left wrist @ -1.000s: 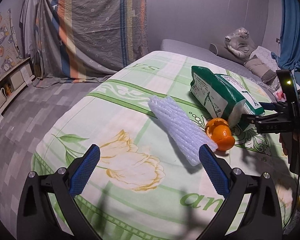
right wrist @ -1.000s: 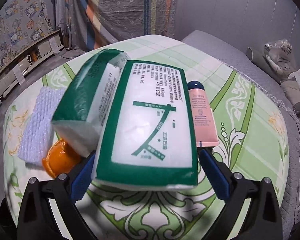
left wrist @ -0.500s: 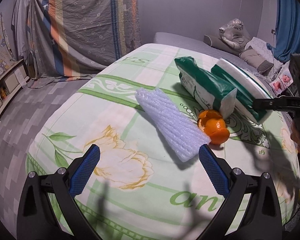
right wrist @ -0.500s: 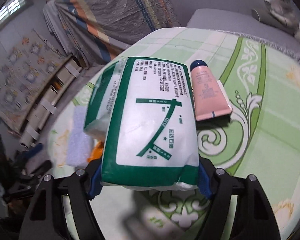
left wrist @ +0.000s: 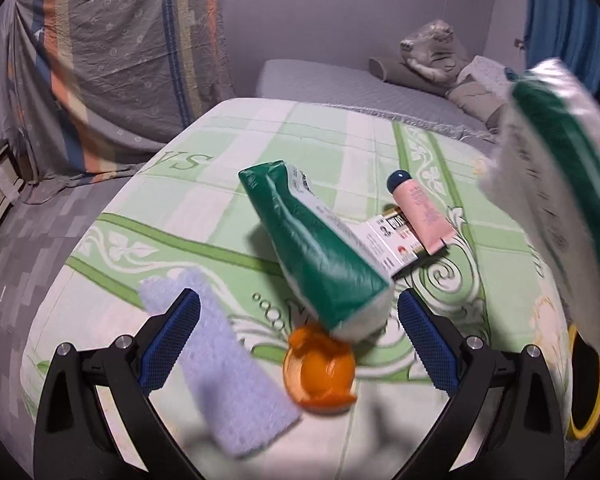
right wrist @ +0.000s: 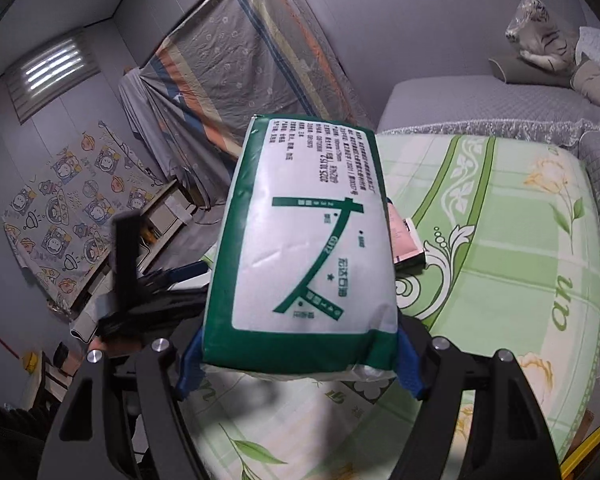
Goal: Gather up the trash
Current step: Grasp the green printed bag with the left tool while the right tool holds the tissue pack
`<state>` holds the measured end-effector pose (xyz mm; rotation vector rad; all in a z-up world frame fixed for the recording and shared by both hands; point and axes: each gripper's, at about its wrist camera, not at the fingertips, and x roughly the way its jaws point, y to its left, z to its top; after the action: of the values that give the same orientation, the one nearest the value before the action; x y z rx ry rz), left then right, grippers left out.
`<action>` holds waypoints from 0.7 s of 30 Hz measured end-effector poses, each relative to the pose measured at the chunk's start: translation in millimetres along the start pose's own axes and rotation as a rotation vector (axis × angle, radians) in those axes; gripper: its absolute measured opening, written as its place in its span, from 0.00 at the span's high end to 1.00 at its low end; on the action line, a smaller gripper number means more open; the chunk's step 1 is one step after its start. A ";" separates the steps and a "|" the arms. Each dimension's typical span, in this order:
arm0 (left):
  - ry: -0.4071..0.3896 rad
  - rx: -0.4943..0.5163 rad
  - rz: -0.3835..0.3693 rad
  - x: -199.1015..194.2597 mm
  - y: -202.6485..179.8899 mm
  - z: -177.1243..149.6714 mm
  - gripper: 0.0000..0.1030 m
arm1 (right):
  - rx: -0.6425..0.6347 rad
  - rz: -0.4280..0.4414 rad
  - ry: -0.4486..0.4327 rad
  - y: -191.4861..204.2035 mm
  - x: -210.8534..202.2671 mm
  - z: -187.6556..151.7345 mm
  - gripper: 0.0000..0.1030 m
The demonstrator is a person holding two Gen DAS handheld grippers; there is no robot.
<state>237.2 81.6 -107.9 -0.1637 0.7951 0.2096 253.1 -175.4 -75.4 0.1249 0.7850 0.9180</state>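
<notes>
My right gripper [right wrist: 298, 364] is shut on a green and white tissue pack [right wrist: 308, 240] and holds it above the bed; the pack shows blurred at the right of the left wrist view [left wrist: 556, 184]. My left gripper [left wrist: 298, 340] is open and empty, low over the bed. Between its fingers lie an orange peel [left wrist: 320, 372] and the end of a second green tissue pack [left wrist: 320, 252]. A white foam sleeve [left wrist: 228, 372] lies by its left finger. A pink tube [left wrist: 420, 212] and a small white box [left wrist: 388, 240] lie beyond.
The bed has a green floral sheet [left wrist: 180, 208] with a grey mattress edge [left wrist: 340, 84] behind. A wrapped plush toy [left wrist: 432, 48] and pillows sit at the back right. A striped cloth [left wrist: 120, 52] hangs at the left. A yellow-rimmed round object [left wrist: 584, 392] is at the right edge.
My right gripper has lifted its tissue pack up off the bed and away from the other items. My left gripper has moved forward and right, so that the orange peel and second pack lie between its fingers.
</notes>
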 end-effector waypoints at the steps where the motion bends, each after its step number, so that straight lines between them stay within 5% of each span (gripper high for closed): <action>1: 0.030 -0.004 0.009 12.5 -3.2 6.5 0.08 | 0.000 0.004 -0.004 -0.6 -2.4 0.2 0.31; 8: 0.151 -0.122 -0.083 52.9 -2.9 18.3 0.07 | -0.008 0.018 -0.025 -5.9 -18.2 -5.9 0.31; 11: 0.087 -0.162 -0.120 32.2 -0.1 22.6 0.08 | -0.007 0.036 -0.029 -6.8 -24.0 -10.0 0.31; 14: 0.062 -0.107 -0.033 29.9 -8.8 31.5 0.08 | -0.008 0.036 -0.036 -8.0 -28.6 -12.9 0.30; 21: 0.201 -0.103 0.052 78.0 -8.2 25.6 0.08 | -0.006 0.055 -0.038 -9.7 -27.1 -13.8 0.30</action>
<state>310.0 89.1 -146.0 -0.2641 0.9899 0.2862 240.9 -204.9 -74.3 0.1591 0.7465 0.9677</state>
